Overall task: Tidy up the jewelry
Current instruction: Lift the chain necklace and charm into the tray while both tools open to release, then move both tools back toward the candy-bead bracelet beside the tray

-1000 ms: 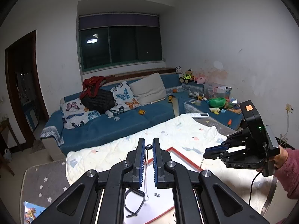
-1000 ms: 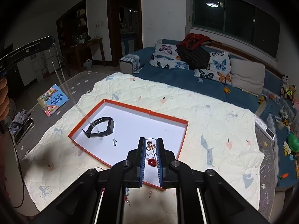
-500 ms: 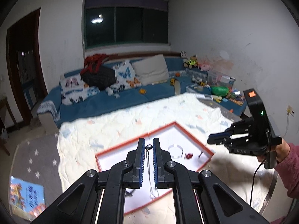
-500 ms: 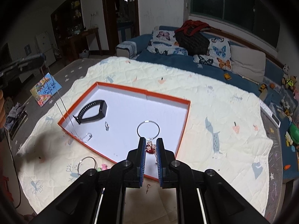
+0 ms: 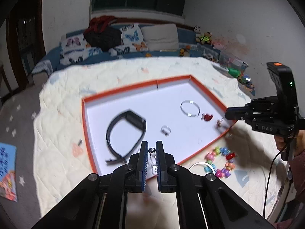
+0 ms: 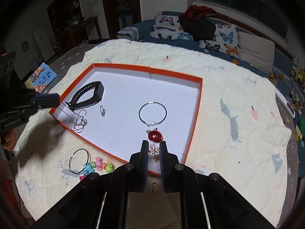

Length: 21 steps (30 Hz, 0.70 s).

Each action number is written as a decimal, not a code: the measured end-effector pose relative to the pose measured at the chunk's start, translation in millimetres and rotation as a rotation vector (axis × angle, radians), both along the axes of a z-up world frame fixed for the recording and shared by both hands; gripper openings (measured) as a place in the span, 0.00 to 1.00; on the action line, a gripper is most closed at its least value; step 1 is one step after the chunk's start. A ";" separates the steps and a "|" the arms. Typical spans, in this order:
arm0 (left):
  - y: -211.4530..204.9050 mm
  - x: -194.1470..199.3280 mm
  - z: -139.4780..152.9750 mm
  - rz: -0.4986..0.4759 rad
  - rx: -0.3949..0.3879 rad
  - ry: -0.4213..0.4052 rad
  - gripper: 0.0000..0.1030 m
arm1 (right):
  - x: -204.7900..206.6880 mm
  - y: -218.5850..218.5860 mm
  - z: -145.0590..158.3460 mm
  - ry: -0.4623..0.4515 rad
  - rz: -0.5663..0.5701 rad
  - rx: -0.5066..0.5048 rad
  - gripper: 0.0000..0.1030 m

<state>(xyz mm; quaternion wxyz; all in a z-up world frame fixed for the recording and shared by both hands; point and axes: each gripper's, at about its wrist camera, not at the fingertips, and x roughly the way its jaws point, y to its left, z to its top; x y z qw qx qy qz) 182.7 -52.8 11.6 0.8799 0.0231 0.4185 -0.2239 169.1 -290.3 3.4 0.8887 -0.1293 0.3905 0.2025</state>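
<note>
L wrist view: left gripper (image 5: pixel 152 149) pinching thin silver chain (image 5: pixel 152 163) w/ small dark bead at the tips, fingers nearly together, chain hanging over near edge of orange-rimmed tray (image 5: pixel 86 131). Already in tray: black wristband (image 5: pixel 126 133) on left, small silver ring (image 5: pixel 165 129) mid, silver bangle (image 5: pixel 190 108) far right, red charm (image 5: pixel 207 117) beside it. Right gripper (image 5: pixel 227 113) at right rim, fingers pressed on a small dangling piece; too small to ID here. Still out on quilt (image 5: pixel 63 99), near right: coloured bead bracelet (image 5: pixel 221 162) and white hoop (image 5: pixel 198 165).

R wrist view: right gripper (image 6: pixel 153 150) nipping a rose-gold sparkly pendant (image 6: pixel 154 150), fingers close, just above tray floor at near right corner, red charm (image 6: pixel 155 134) just beyond. Chain (image 6: pixel 80 122) part-coiled on tray floor at near left corner, upper end rising to the left gripper (image 6: pixel 45 99). Outside tray, near left: thin bangle (image 6: pixel 79 161), candy-coloured beads (image 6: pixel 97 166); small stud (image 6: pixel 153 188) on quilt just under the fingers.

Progress: past halfway by look of it. Four pcs in, two being set down, not released. Left to do: bangle, beads, stud.
</note>
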 end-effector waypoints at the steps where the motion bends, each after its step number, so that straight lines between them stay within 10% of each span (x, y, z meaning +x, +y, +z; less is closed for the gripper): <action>1: -0.5 1.1 -5.9 0.001 0.001 0.013 0.08 | 0.3 -0.4 -1.8 0.005 -0.002 0.001 0.13; 11: -2.3 9.4 -36.6 0.014 0.006 0.084 0.14 | 3.8 -2.7 -10.5 0.040 -0.005 0.006 0.13; 15: -0.9 11.3 -34.9 0.042 0.011 0.065 0.58 | 5.3 -3.6 -10.7 0.052 -0.011 0.021 0.13; 21: -3.7 7.6 -30.1 0.036 0.019 0.049 0.59 | 7.2 -5.8 -10.3 0.062 -0.020 0.033 0.14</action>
